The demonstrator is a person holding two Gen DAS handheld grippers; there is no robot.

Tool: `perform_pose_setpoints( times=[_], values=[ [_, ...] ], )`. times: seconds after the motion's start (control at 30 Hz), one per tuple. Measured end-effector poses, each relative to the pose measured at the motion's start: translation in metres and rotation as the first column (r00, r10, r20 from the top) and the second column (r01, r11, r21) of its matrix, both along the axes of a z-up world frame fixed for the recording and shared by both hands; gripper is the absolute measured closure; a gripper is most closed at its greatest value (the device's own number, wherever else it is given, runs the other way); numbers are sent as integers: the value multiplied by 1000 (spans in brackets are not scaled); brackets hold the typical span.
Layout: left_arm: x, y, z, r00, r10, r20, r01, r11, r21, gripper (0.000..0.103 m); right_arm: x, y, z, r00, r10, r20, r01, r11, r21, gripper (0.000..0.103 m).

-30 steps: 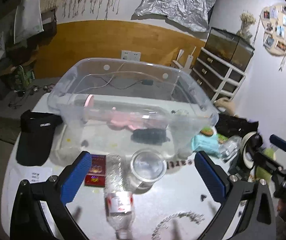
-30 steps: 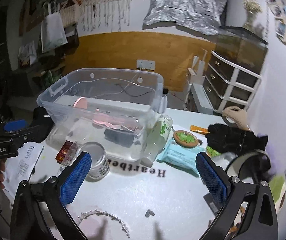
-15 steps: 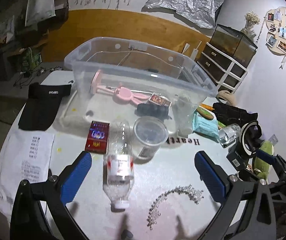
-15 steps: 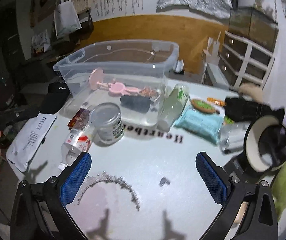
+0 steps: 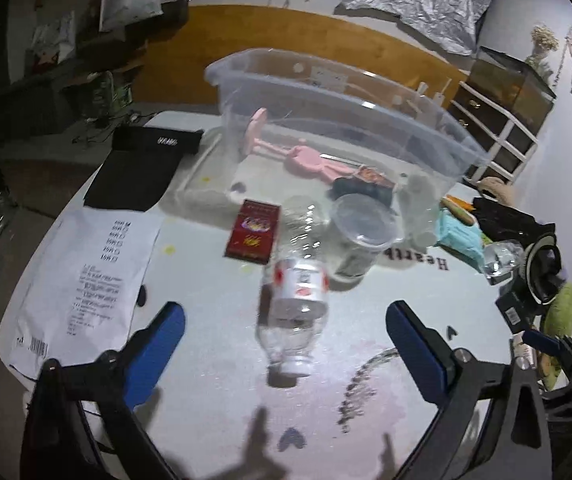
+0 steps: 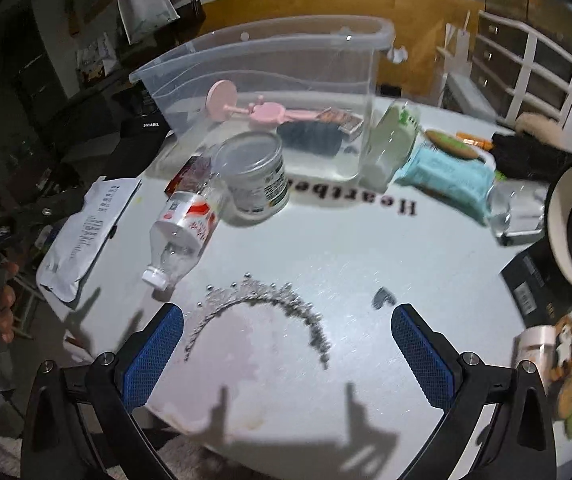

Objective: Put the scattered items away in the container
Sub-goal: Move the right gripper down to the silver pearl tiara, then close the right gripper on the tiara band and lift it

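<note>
While most of the clutter is still lying loose, the clear container (image 5: 350, 120) is standing toward the bench's (image 5: 214, 360) far edge, already holding a pink stand (image 5: 298, 156) and a few small dark items.

- Plastic bottle (image 5: 298, 300): lying on its side near the bench's middle, cap toward the near edge, so it is presenting its body crosswise to the left gripper (image 5: 286, 344). Those jaws are closing around empty air, bottle just ahead of them, nothing gripped.
- Beaded tiara (image 6: 258, 320): lying flat by the near edge, arched open toward the right gripper (image 6: 286, 344), whose jaws are standing wide apart and bracketing it without touching; probably this gripper's pick.
- Lidded tub (image 5: 362, 236) and red packet (image 5: 254, 232): sitting just outside the container's near wall.
- Teal wipes pack (image 6: 446, 180): resting toward the right edge.
</note>
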State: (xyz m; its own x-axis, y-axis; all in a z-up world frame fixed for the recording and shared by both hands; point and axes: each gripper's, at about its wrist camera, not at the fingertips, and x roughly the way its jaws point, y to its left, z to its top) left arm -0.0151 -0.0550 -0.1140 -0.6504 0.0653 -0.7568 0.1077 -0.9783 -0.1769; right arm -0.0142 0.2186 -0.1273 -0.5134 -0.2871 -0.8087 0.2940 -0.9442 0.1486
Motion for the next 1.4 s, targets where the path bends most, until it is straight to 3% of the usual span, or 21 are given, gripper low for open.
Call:
perform_pose_setpoints(
  times=[0.07, 0.17, 0.3, 0.43, 0.63, 0.73, 0.8, 0.83, 0.93, 1.0, 1.07, 1.23, 1.37, 1.4],
  values=[
    [-8, -9, -9, 1000, 0, 28, 0, 1000, -3, 28, -2, -5, -1, 1000, -1, 13, 1, 1000, 5, 0],
    [-22, -18, -19, 998, -42, 53, 41, 999, 17, 36, -6, -13, -3, 999, -9, 43, 8, 1000, 8, 18],
    [-40, -15, -34, 985, -153, 78, 150, 988, 38, 43, -12, -25, -11, 998, -31, 60, 30, 999, 26, 18],
    [-54, -1, -54, 955, -270, 123, 259, 961, 96, 48, -18, -31, -23, 991, -80, 103, 77, 996, 38, 18],
    [-61, 21, -70, 908, -388, 159, 380, 921, 82, 49, -21, -28, -33, 981, -155, 113, 148, 987, 68, 18],
    [-62, 29, -71, 882, -443, 159, 436, 897, 80, 49, -23, -31, -51, 985, -139, 101, 119, 976, 180, 21],
    [-62, 30, -71, 873, -462, 156, 455, 887, 77, 49, -26, -35, -67, 989, -111, 102, 79, 957, 280, 40],
    [-63, 30, -71, 870, -467, 156, 461, 884, 75, 49, -30, -35, -79, 988, -97, 123, 53, 945, 321, 42],
    [-64, 27, -72, 864, -478, 157, 472, 878, 76, 49, -38, -30, -102, 976, -97, 196, 36, 955, 293, 52],
    [-64, 24, -71, 862, -483, 153, 476, 876, 76, 49, -41, -27, -108, 968, -104, 228, 45, 966, 253, 77],
    [-64, 23, -68, 860, -489, 144, 484, 872, 72, 49, -40, -23, -109, 963, -116, 243, 63, 974, 217, 91],
    [-59, 30, -60, 832, -544, 105, 542, 839, 45, 49, -31, -11, -108, 955, -157, 250, 104, 972, 212, 93],
    [-52, 50, -53, 773, -631, 65, 631, 776, 22, 49, -23, 4, -107, 942, -206, 266, 148, 963, 225, 93],
    [-48, 58, -51, 745, -665, 53, 666, 746, 15, 49, -21, 10, -107, 935, -225, 274, 168, 962, 217, 93]
  ],
)
